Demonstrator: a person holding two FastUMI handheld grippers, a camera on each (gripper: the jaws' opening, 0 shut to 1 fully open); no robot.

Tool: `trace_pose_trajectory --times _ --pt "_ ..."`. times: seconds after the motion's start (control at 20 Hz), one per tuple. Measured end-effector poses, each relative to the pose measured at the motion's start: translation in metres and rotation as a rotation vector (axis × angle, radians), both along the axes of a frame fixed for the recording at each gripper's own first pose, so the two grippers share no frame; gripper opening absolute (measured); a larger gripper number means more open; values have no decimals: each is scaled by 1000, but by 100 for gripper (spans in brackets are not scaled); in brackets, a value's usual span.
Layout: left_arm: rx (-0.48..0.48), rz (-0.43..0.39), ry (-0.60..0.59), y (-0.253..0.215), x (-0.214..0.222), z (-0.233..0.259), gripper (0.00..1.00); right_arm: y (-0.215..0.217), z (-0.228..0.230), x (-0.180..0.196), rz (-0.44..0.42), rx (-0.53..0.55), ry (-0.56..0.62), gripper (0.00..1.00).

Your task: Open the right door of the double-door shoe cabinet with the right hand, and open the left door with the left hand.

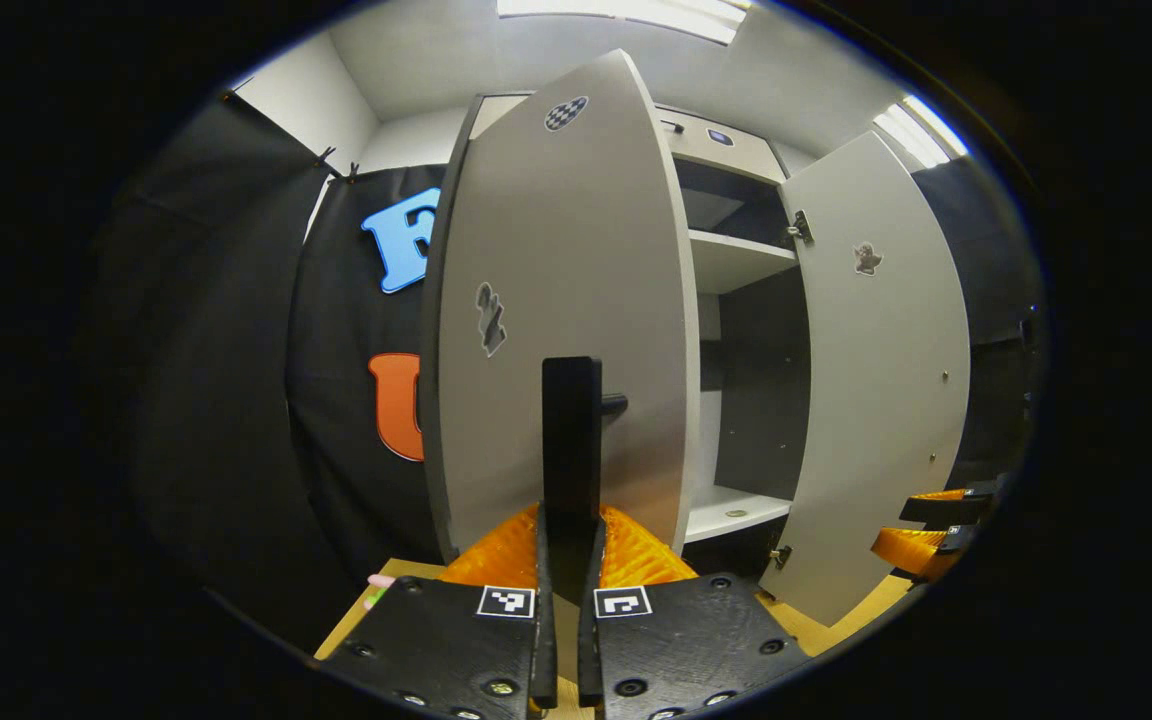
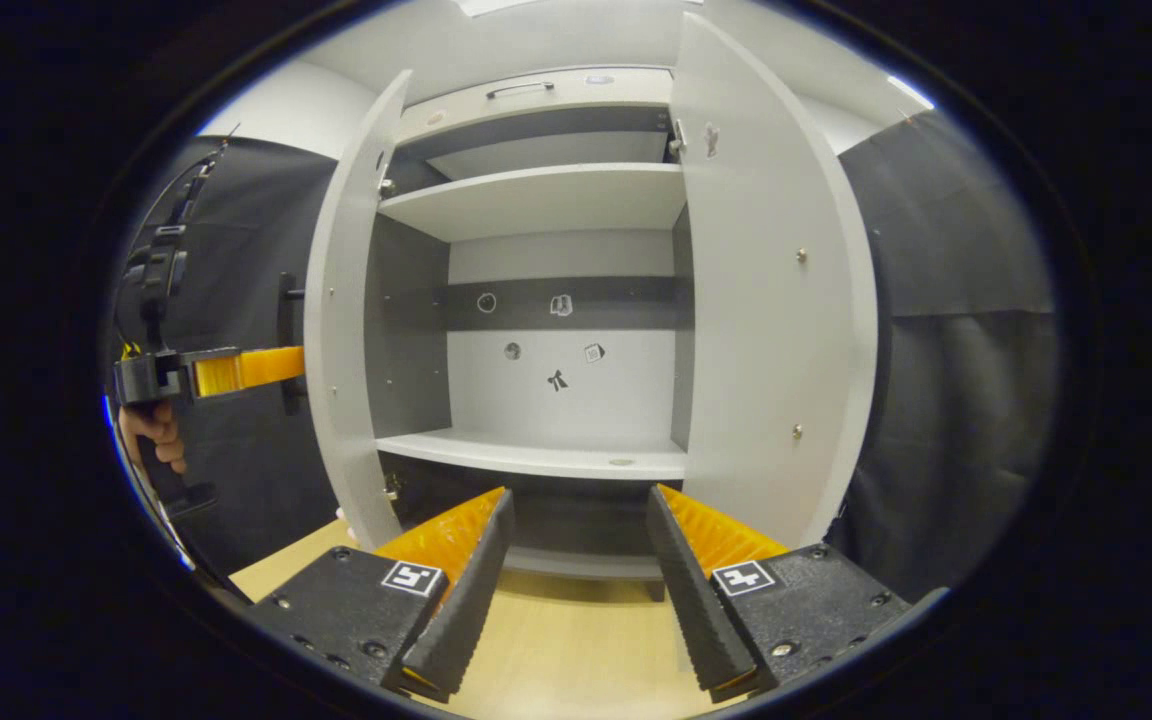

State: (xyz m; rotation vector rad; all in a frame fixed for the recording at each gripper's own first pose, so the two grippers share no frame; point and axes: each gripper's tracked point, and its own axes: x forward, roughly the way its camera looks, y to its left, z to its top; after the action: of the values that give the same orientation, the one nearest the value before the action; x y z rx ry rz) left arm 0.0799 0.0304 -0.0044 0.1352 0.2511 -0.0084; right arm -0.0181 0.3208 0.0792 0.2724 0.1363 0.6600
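The grey double-door shoe cabinet [image 2: 536, 200] stands with both doors swung out. In the left gripper view, the left door [image 1: 556, 250] fills the middle, outer face toward me. My left gripper [image 1: 571, 525] is shut on its upright black handle [image 1: 571, 420]. The right door [image 1: 876, 380] stands wide at the right, and my right gripper [image 1: 921, 528] hangs open just beside its lower edge. In the right gripper view, my right gripper [image 2: 576, 540] is open and holds nothing, facing the shelves between the left door [image 2: 341, 330] and right door [image 2: 776, 300]. The left gripper [image 2: 226, 372] is on the handle [image 2: 288, 340].
The cabinet rests on a light wooden surface [image 2: 556, 640]. Inside are two pale shelves [image 2: 546, 455] with small stickers on the back panel. A drawer front [image 2: 526, 95] runs across the top. A hand [image 2: 151, 430] holds the left gripper. Black cloth hangs on both sides.
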Motion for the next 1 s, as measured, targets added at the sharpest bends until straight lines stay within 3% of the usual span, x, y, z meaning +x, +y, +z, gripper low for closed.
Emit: trace_pose_trajectory --times 0.75,0.9,1.0 --pt "-13 69 -44 74 -24 23 6 12 12 5 -45 53 1 84" --pt "-14 114 -66 95 -22 24 6 15 11 6 -49 50 2 84" --pt "16 137 -70 109 -23 26 0 16 11 6 -49 44 2 84"
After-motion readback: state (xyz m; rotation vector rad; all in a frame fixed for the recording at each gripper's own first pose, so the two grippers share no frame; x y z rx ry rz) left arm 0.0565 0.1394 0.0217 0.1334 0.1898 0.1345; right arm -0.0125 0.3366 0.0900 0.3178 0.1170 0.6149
